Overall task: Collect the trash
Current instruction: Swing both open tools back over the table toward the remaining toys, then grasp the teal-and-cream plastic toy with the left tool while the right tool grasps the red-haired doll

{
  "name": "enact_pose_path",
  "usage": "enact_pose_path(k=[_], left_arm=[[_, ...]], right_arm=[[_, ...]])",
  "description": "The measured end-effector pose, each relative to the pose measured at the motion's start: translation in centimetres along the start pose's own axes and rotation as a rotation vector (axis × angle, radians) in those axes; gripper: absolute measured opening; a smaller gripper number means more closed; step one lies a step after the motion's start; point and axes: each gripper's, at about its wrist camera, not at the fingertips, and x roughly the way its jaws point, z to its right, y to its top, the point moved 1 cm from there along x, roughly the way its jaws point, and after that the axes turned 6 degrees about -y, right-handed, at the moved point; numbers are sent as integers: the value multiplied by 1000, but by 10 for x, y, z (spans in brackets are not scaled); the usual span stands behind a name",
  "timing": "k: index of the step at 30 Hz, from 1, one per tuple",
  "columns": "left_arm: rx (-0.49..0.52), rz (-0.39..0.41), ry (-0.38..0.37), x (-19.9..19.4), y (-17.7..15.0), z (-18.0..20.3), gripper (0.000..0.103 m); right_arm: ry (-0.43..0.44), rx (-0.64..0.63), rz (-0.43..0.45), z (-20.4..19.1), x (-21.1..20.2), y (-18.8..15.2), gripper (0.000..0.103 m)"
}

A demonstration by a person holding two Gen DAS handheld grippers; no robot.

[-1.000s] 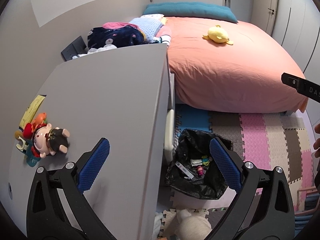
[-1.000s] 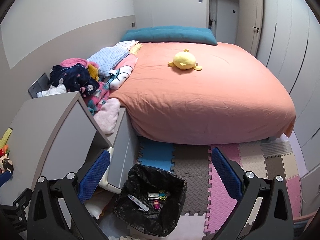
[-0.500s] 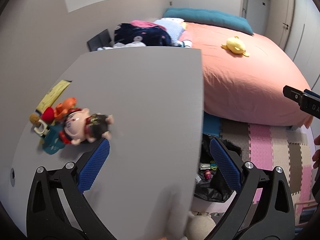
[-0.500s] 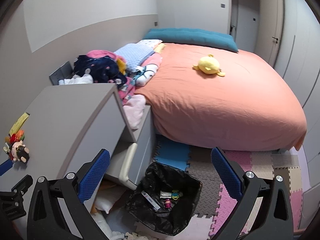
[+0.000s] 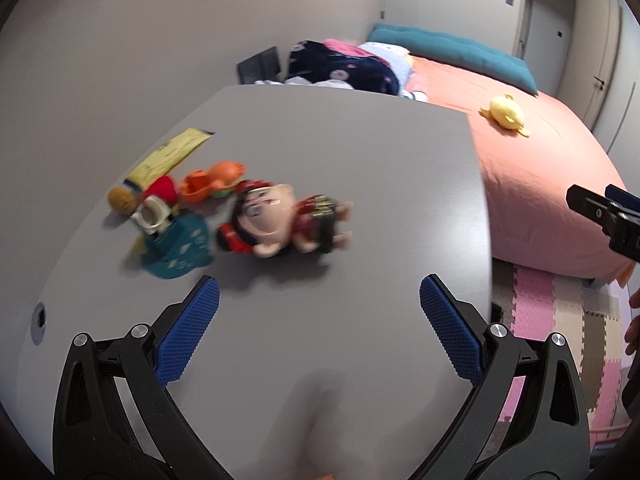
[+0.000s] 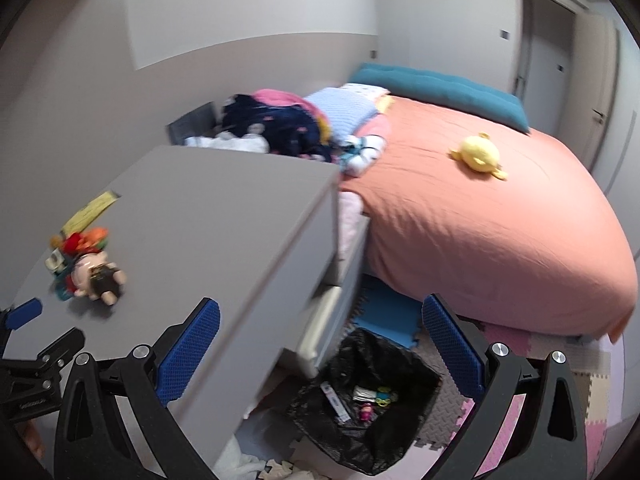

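Observation:
A doll figure (image 5: 280,222) lies on the grey dresser top (image 5: 360,160) beside an orange toy (image 5: 212,178), a teal piece (image 5: 176,252), a white ring piece (image 5: 152,216) and a yellow wrapper (image 5: 168,156). My left gripper (image 5: 316,300) is open and empty, just in front of the doll. My right gripper (image 6: 316,320) is open and empty, above the dresser's front edge and the black trash bag (image 6: 372,396), which holds several small items. The doll also shows in the right wrist view (image 6: 96,274).
A bed with an orange cover (image 6: 480,220) and a yellow plush (image 6: 480,156) stands to the right. Clothes (image 6: 276,124) are piled behind the dresser. Foam floor mats (image 5: 560,320) lie below. A dresser drawer (image 6: 320,328) is ajar.
My left gripper has swung left and up over the dresser top, nearing the toys. My right gripper has shifted left, bringing the dresser top into its view.

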Motion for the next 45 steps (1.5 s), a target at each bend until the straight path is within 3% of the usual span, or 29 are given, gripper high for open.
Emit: enact_pose_path(k=[11,22,27,33,41,45], left_arm=[[-95,11,56,-10,-12,-73,97],[-89,20,95,11,-9,-122,96],[-99,4,70,34,1,-138,83],[-67,-2,80,55,13,-146,77],[-58,-25,55,78,21,-159,56],[-87,-14,33,80,24,-165,52]], right_arm=[[106,-128,5,-83,4,0,101],[160,-174,-2,-125,15,1,101],[182,-173,-6,-136,22,6,101],[200,-189,-13,-147,30,11,101],[253,-213,-31,-158,39,15,101],[287,-257,-43,-171,45,13,101]])
